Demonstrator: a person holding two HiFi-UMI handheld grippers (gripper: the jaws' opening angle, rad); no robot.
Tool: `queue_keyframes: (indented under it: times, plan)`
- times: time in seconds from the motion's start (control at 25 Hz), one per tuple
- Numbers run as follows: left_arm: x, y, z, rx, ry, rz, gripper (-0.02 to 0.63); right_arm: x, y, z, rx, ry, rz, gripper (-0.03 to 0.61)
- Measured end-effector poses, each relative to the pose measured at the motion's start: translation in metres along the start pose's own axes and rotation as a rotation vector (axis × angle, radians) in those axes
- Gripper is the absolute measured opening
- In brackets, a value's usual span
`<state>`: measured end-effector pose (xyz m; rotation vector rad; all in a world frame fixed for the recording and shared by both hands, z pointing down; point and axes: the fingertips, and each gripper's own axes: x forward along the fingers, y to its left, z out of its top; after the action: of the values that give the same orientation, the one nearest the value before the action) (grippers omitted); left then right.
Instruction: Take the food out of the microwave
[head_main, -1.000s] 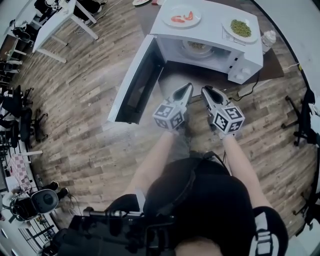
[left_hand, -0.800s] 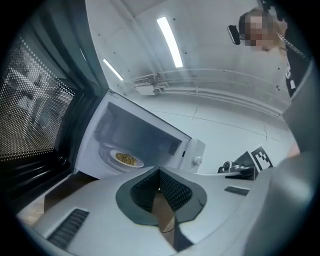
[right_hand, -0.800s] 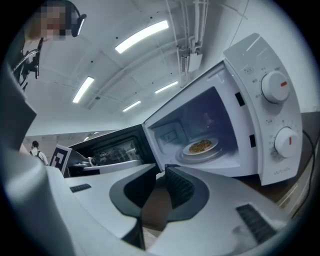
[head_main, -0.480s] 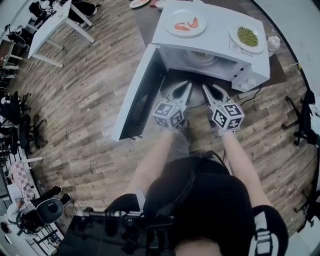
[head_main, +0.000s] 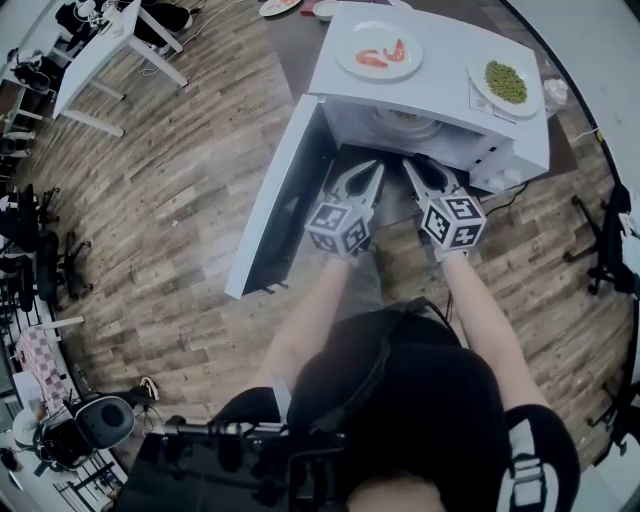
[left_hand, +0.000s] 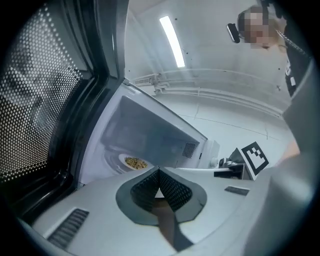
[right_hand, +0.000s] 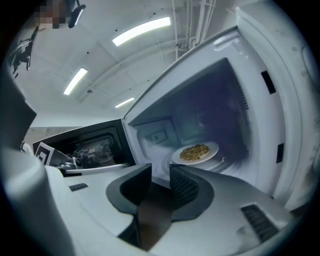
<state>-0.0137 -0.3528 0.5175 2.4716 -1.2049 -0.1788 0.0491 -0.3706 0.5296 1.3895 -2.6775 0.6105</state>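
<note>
The microwave (head_main: 440, 70) stands with its door (head_main: 275, 200) swung wide to your left. The plate of food (right_hand: 195, 152) sits inside the cavity — ahead and a little right of your right gripper (right_hand: 160, 172), which looks the nearer one. Its jaws have just been opening, with nothing between them. Your left gripper (left_hand: 159, 172) is pressed together, empty.

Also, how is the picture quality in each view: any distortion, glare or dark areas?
Head view: strong fisheye, the floor planks curve around the microwave, corners black. Left gripper view: the ceiling lamp glares white, the microwave door at left is dark. Right gripper view: the cavity is dim and bluish, yet the plate of food is sharp.
</note>
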Motion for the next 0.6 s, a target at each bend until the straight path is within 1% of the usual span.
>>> queue_keyframes:
  times: [0.28, 0.48, 0.6]
  plan:
    - [0.006, 0.010, 0.008, 0.002, -0.010, 0.000, 0.008, 0.020, -0.013, 0.007, -0.027, 0.016, -0.069, 0.117]
    - [0.014, 0.017, 0.002, 0.001, 0.006, 0.002, 0.008, 0.030, -0.024, 0.009, -0.043, 0.028, -0.110, 0.117]
    - [0.018, 0.019, -0.001, 0.005, 0.018, 0.001, 0.008, 0.036, -0.027, 0.011, -0.074, 0.040, -0.125, 0.118]
